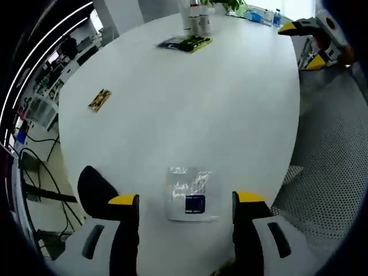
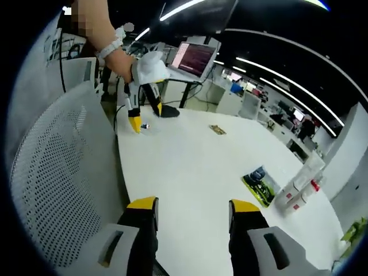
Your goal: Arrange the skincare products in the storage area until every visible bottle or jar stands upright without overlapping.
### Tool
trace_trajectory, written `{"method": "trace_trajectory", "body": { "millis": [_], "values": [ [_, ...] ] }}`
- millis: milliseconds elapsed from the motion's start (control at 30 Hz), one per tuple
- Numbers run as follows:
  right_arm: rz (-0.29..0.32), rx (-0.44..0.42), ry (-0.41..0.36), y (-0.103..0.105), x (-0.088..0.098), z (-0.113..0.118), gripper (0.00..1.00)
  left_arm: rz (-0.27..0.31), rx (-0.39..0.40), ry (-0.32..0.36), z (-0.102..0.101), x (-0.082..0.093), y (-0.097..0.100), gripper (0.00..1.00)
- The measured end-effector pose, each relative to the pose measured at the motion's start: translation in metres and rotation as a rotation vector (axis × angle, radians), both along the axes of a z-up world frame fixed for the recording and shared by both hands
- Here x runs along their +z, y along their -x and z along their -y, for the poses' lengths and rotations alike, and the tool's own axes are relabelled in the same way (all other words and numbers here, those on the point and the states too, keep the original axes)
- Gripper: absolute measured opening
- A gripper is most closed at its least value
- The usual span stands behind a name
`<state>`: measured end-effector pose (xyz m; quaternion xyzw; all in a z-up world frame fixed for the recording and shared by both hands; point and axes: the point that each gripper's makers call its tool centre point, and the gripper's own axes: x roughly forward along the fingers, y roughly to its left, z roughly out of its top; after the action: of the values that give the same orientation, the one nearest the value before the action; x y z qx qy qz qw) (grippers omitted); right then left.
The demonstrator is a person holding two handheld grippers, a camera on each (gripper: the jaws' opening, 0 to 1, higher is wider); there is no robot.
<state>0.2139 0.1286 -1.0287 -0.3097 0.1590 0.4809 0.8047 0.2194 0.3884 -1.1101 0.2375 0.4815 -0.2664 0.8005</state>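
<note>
At the bottom of the left gripper view, my left gripper (image 1: pixel 186 201) stands released, its jaws wide apart over the white table (image 1: pixel 190 103), a clear plastic sachet (image 1: pixel 192 194) lying flat between them. The skincare bottles (image 1: pixel 195 17) stand upright at the top centre, a green packet (image 1: pixel 187 43) just below them, a small gold packet (image 1: pixel 99 100) at left.

In the right gripper view, my right gripper (image 2: pixel 192 210) is likewise released at the bottom. The bottles (image 2: pixel 299 192) stand at lower right beside the green packet (image 2: pixel 259 185).

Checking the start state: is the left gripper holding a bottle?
No, the left gripper is open above a clear sachet on the white table.
</note>
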Motion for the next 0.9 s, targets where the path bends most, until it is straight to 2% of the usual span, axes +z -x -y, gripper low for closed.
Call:
{"method": "trace_trajectory", "body": {
  "millis": [67, 100, 133, 233, 300, 333, 467, 533, 700, 900],
  "values": [
    [0.000, 0.000, -0.002, 0.000, 0.001, 0.000, 0.42, -0.010, -0.010, -0.003, 0.000, -0.002, -0.002, 0.61],
    [-0.003, -0.003, -0.008, -0.001, 0.001, 0.000, 0.41, -0.033, -0.019, -0.005, 0.000, -0.004, -0.001, 0.59],
    [-0.008, -0.008, -0.009, -0.001, 0.001, 0.001, 0.40, -0.051, -0.016, 0.020, 0.003, -0.004, 0.000, 0.57],
    [-0.010, -0.012, -0.009, -0.002, 0.001, 0.001, 0.40, -0.060, -0.003, 0.025, 0.001, -0.005, -0.004, 0.55],
    [-0.010, -0.008, -0.009, -0.001, 0.001, 0.001, 0.40, -0.143, 0.027, 0.094, 0.010, -0.008, 0.008, 0.47],
    [-0.009, -0.004, -0.008, -0.001, 0.001, 0.000, 0.39, -0.103, 0.032, 0.070, 0.004, -0.007, 0.001, 0.47],
    [-0.014, -0.004, -0.016, -0.001, 0.002, 0.001, 0.36, -0.090, 0.058, 0.096, 0.002, -0.007, 0.005, 0.43],
    [-0.017, -0.012, -0.016, -0.002, 0.002, 0.002, 0.36, -0.096, 0.065, 0.089, 0.003, -0.005, 0.008, 0.36],
    [-0.015, -0.005, -0.016, -0.001, 0.002, 0.001, 0.35, -0.106, 0.031, 0.071, 0.008, -0.006, 0.014, 0.35],
    [-0.012, -0.010, -0.041, -0.002, 0.006, 0.001, 0.34, -0.109, 0.044, 0.079, 0.015, -0.004, 0.019, 0.35]
  ]
}}
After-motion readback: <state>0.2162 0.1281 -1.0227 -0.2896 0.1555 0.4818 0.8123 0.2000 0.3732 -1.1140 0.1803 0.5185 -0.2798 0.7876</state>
